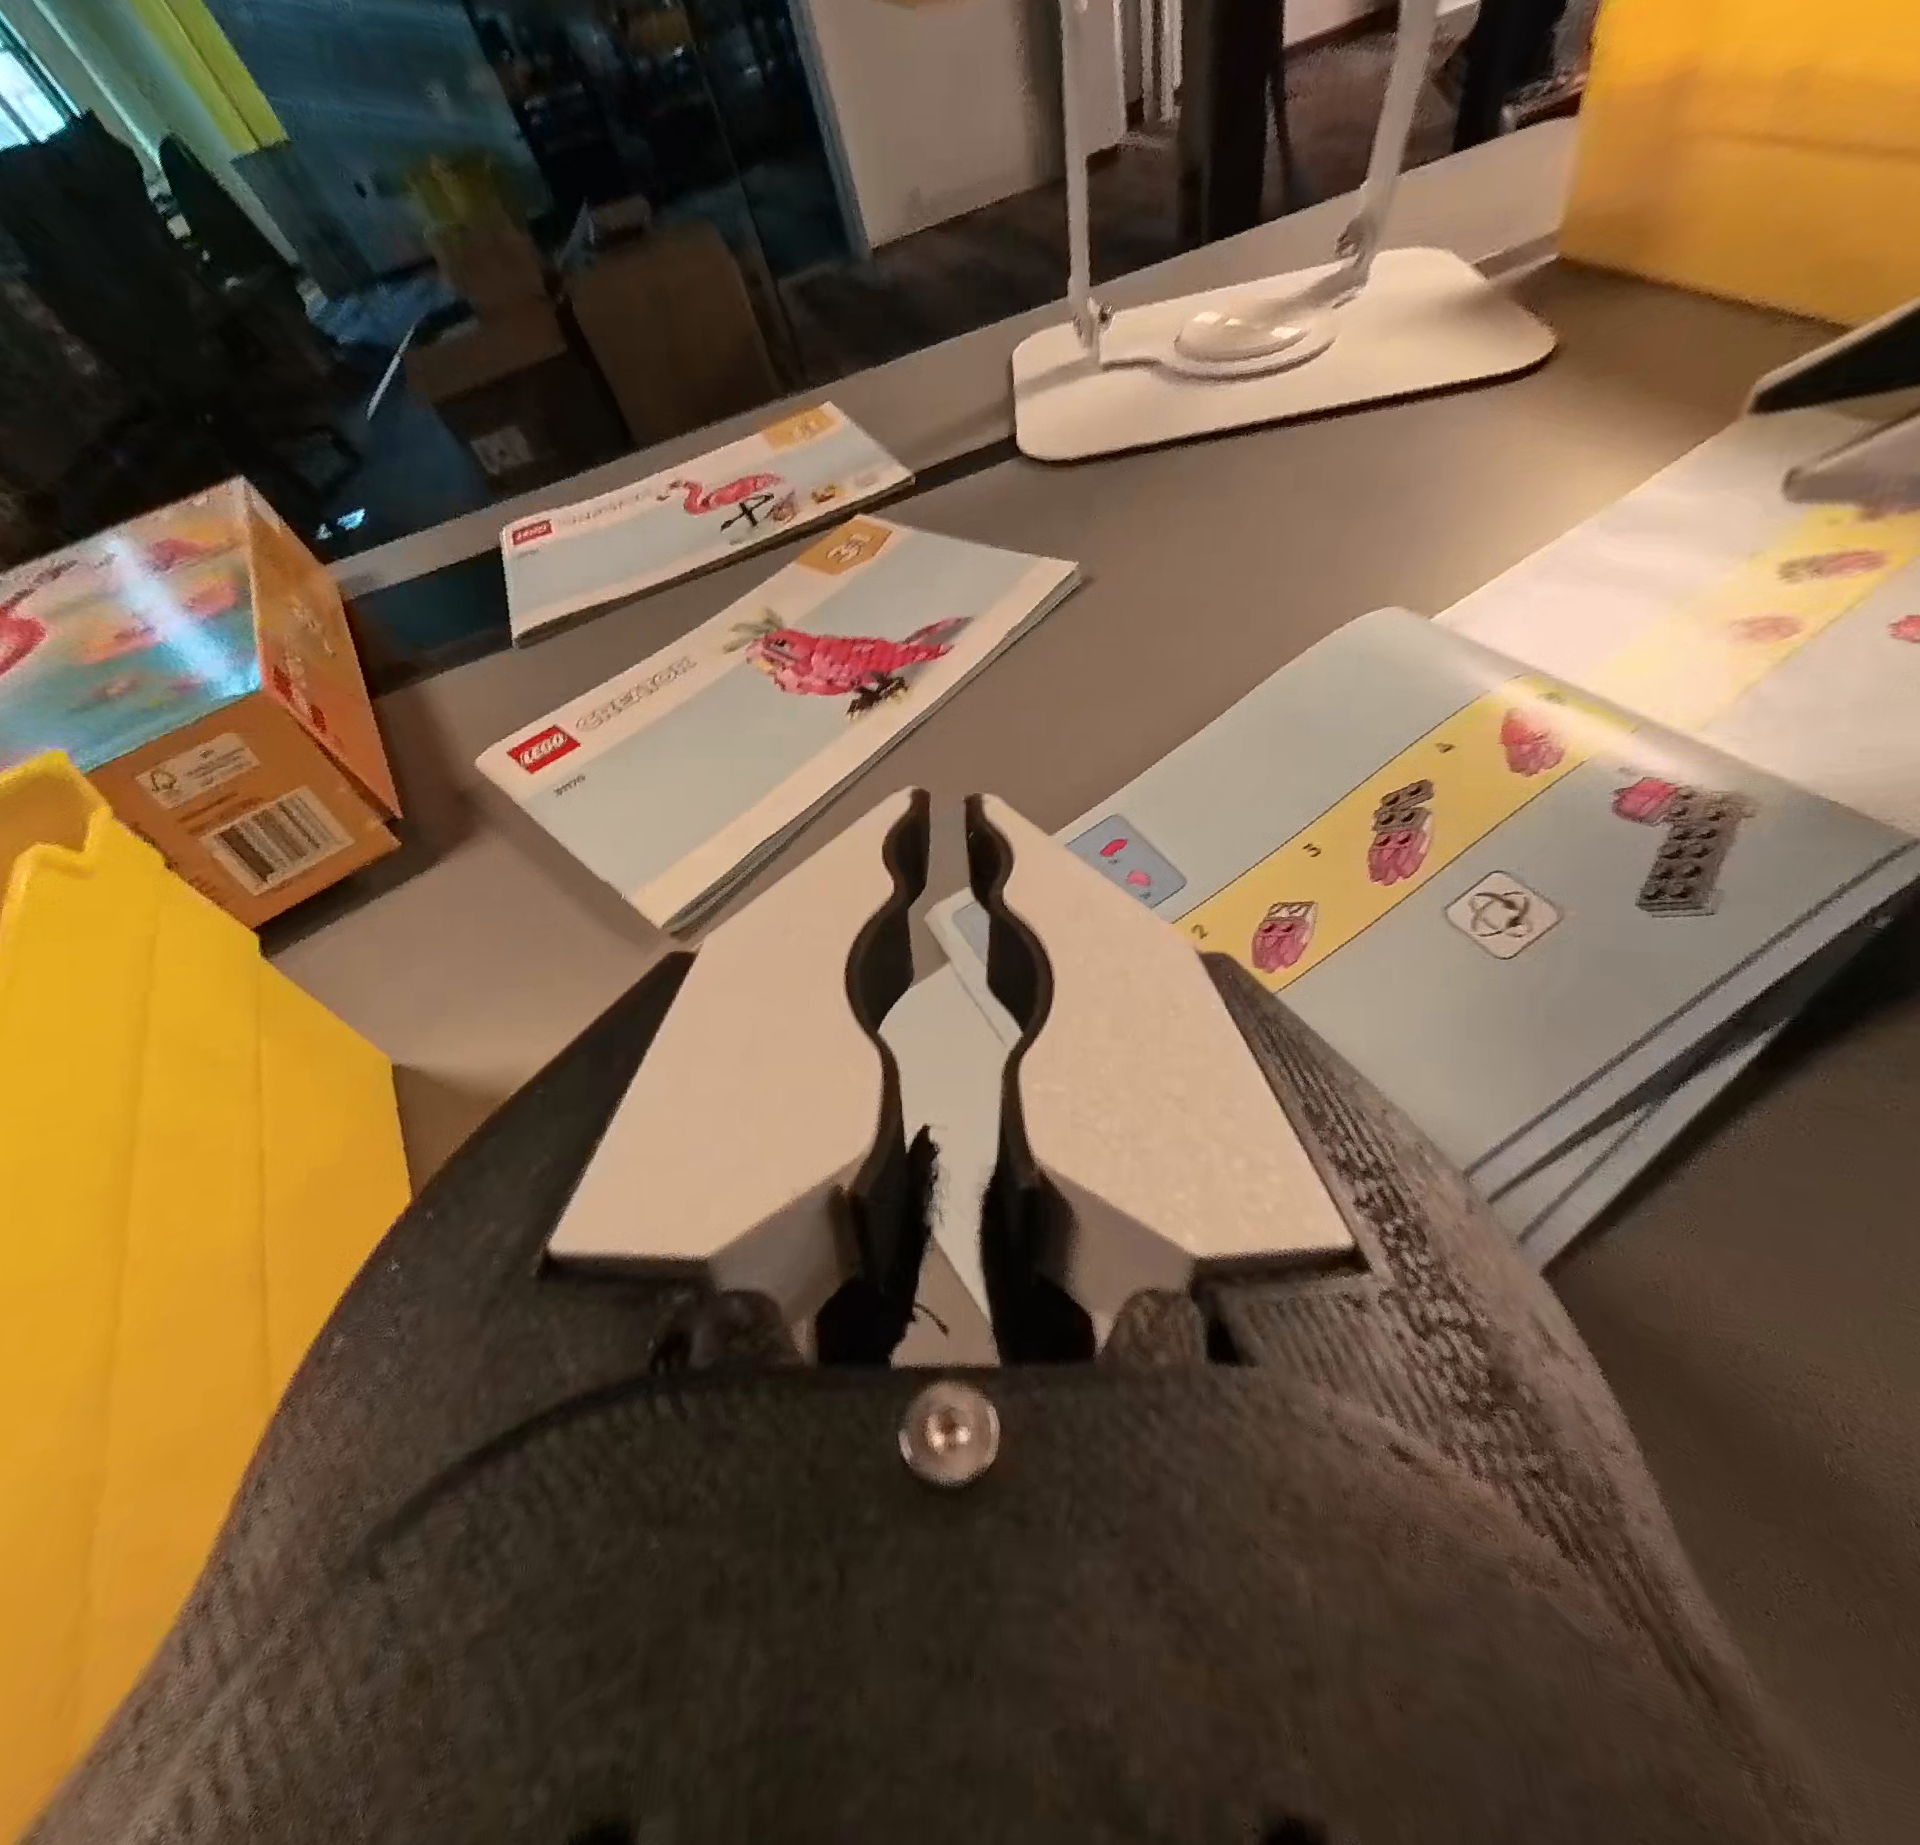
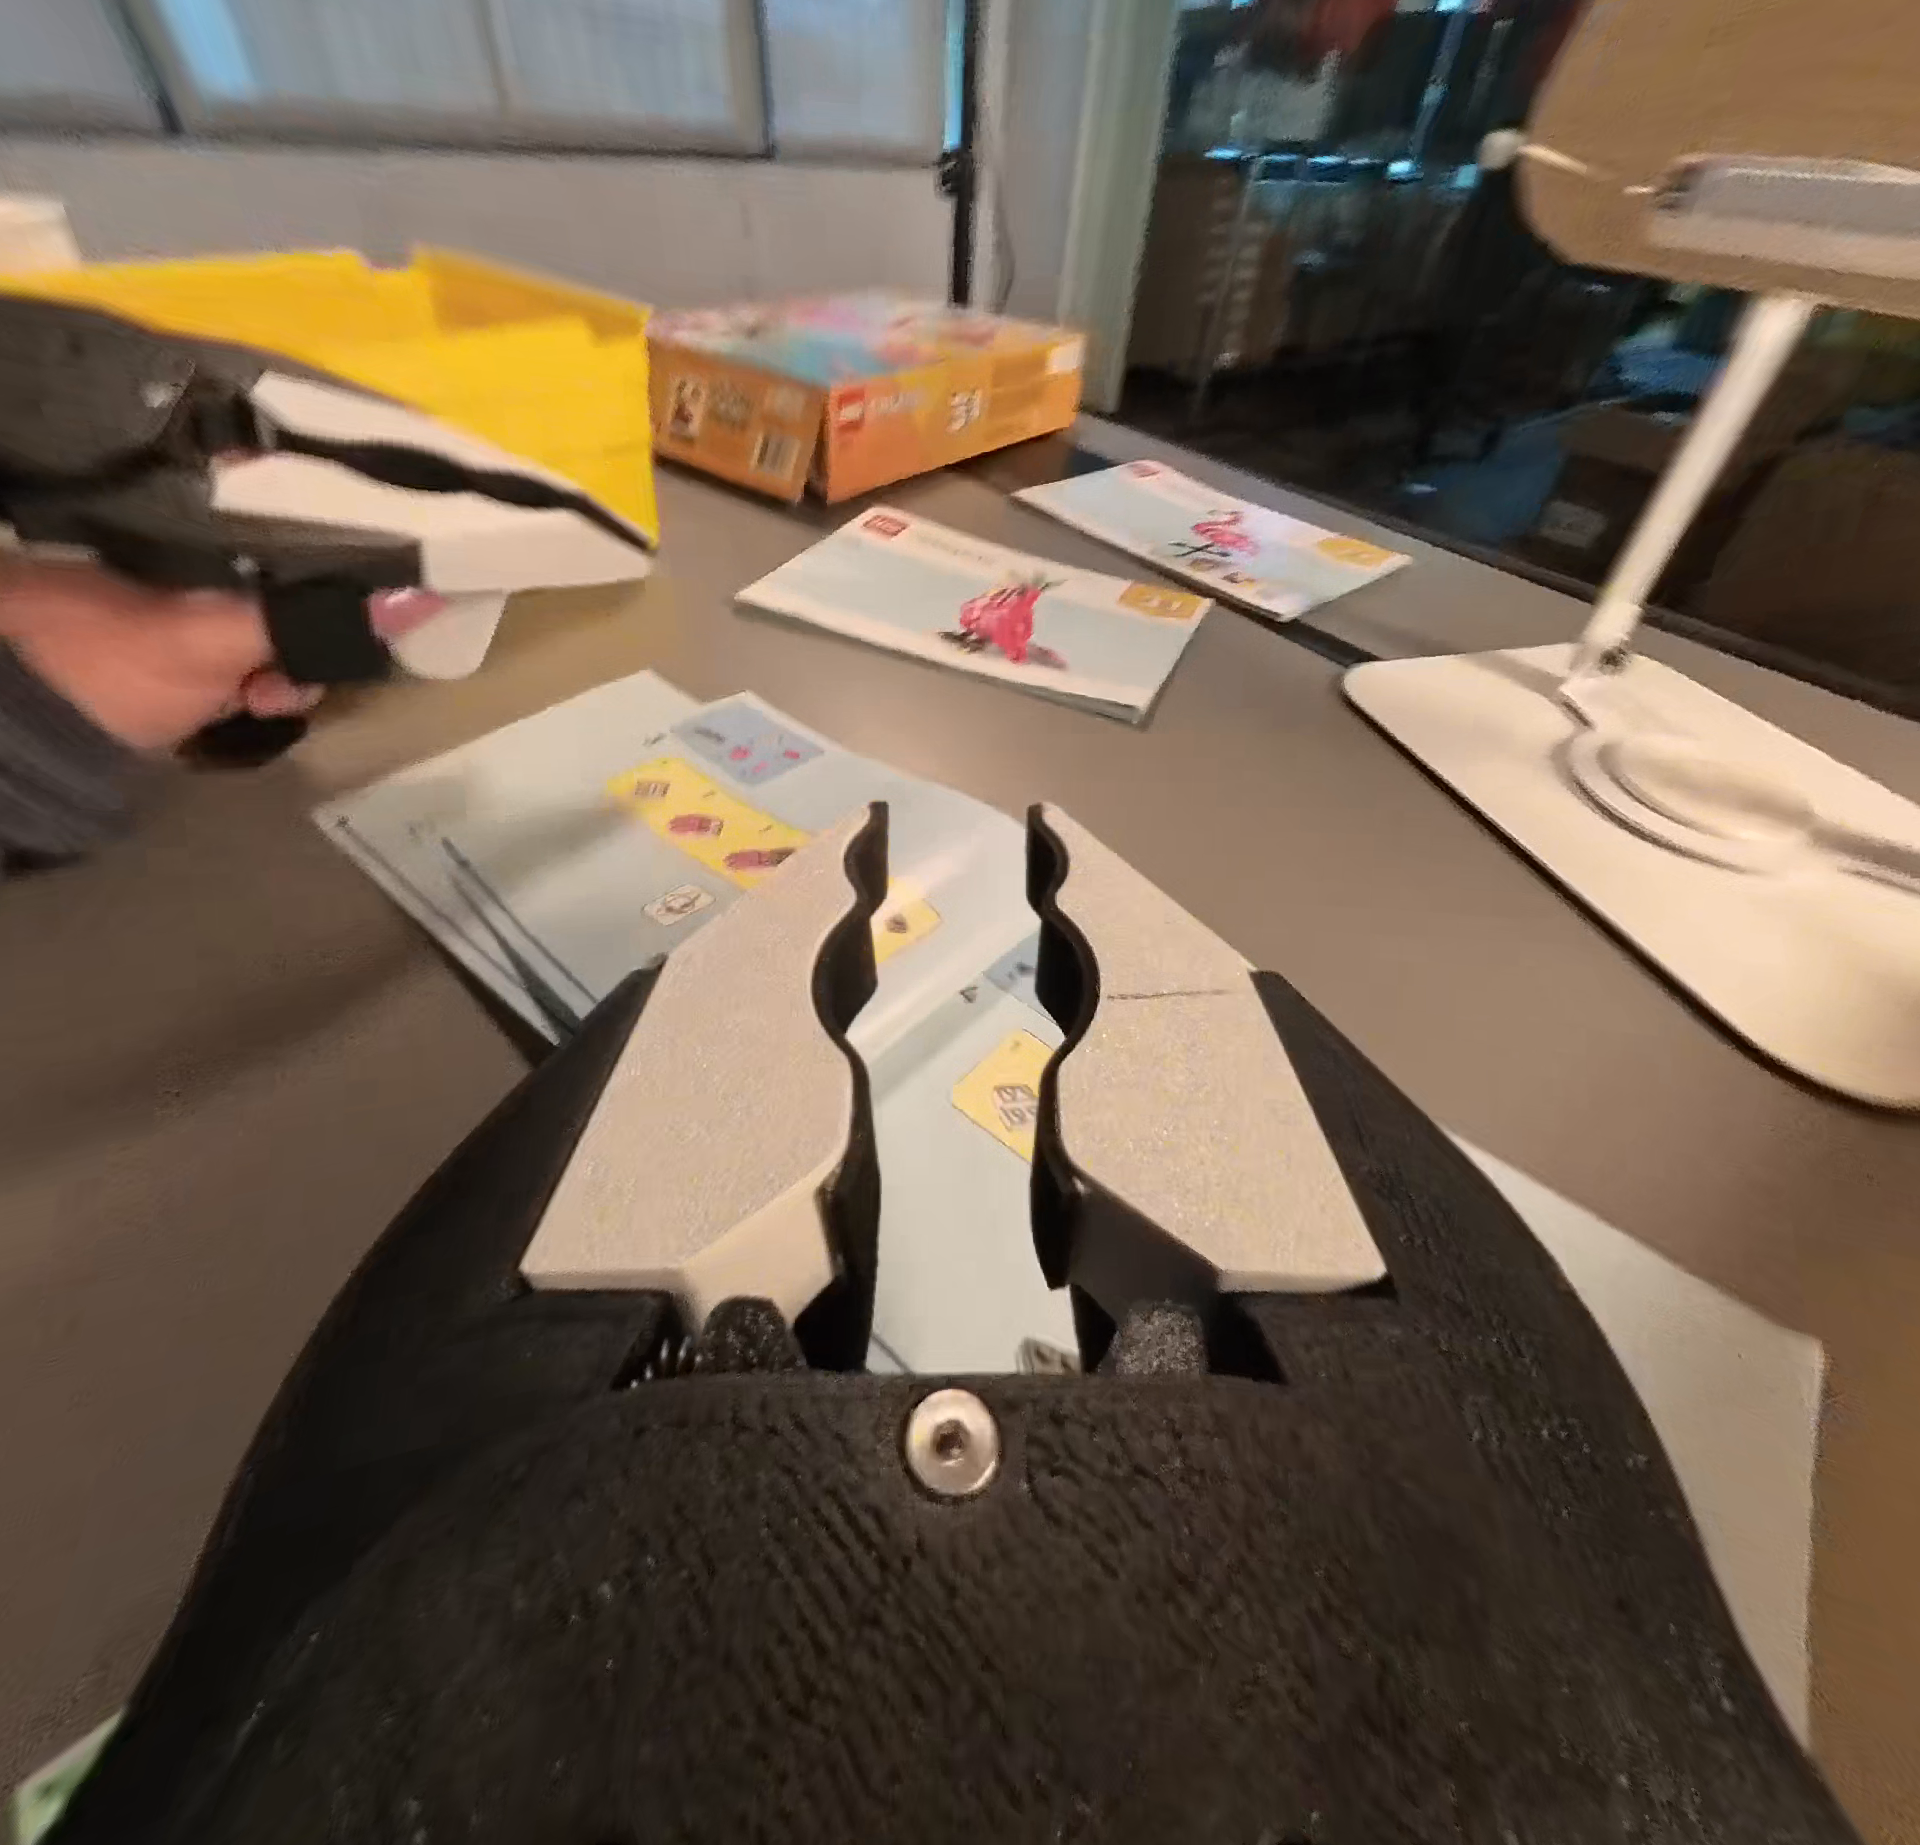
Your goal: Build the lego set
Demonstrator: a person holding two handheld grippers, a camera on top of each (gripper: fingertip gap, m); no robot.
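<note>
Tabletop point(image 1: 1195, 538): 3 booklets – 1 open booklet point(image 2: 540, 839), 2 closed booklets point(image 1: 779, 715) point(image 1: 707, 517). 2 yellow bins point(image 1: 156, 1172) point(image 1: 1745, 122), 1 orange box point(image 2: 862, 393), 1 white lamp point(image 1: 1288, 351). Left gripper point(image 1: 943, 808) above open booklet's corner, jaws nrly together w/ slim gap, bare. Right gripper point(image 2: 956, 819) above open booklet, jaws spread, bare.

three booklets point(image 1: 790, 746), two yellow bins point(image 1: 156, 1120), one box point(image 1: 208, 715), one lamp point(image 1: 1278, 351), two grippers point(image 2: 956, 829)

- Left tool point(image 1: 943, 808) angled forward and down, fingertips a narrow slit apart, nothing between them.
- Right tool point(image 2: 956, 819) pointing forward and down, fingers clearly parted, gap bare.
- Hand point(image 2: 145, 652) wrapped around the left tool's black grip, seen blurred from the right wrist.
</note>
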